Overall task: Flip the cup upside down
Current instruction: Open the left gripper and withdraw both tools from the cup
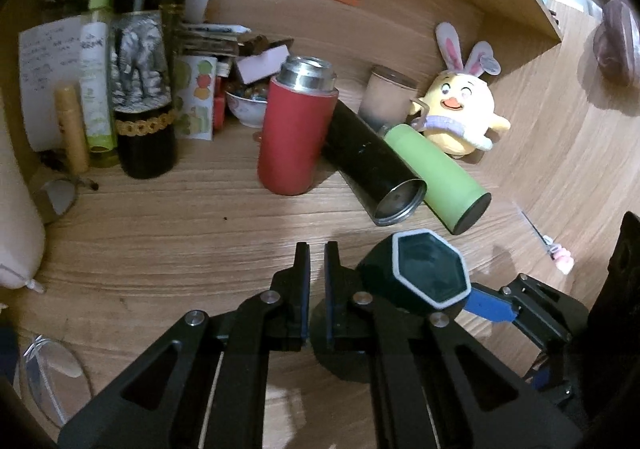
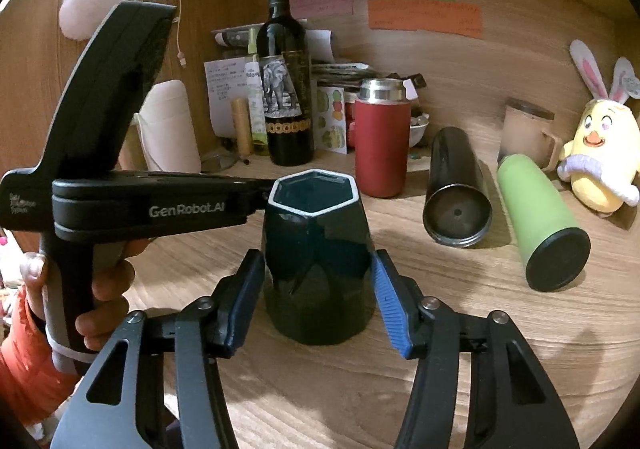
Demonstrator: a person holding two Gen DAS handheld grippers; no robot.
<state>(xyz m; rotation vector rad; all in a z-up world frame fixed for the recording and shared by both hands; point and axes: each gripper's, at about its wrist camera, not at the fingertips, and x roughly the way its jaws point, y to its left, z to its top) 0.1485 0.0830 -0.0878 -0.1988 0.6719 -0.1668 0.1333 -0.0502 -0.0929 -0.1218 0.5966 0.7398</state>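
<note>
I am looking along my right gripper (image 2: 318, 301), whose fingers are standing wide on either side of the dark hexagonal cup (image 2: 318, 253); the blue ribbed pads (image 2: 390, 309) are sitting just beside its faceted walls, and I cannot tell whether they are touching. The cup is standing upright on the wood-grain worktop (image 2: 460, 329), its white-edged mouth facing up. My left gripper (image 1: 317, 281) is showing a narrow gap with nothing between its fingers; the cup (image 1: 424, 277) is lying just to its right. Ahead of the right gripper and to its right, a black metal cylinder (image 2: 456, 189) and a matte green flask (image 2: 540, 217) are lying on their sides, with bare worktop between them and the cup. Further ahead, a red flask (image 2: 382, 145) with a steel neck is standing upright, and a wine bottle (image 2: 286, 89) is standing beyond to the left.
</note>
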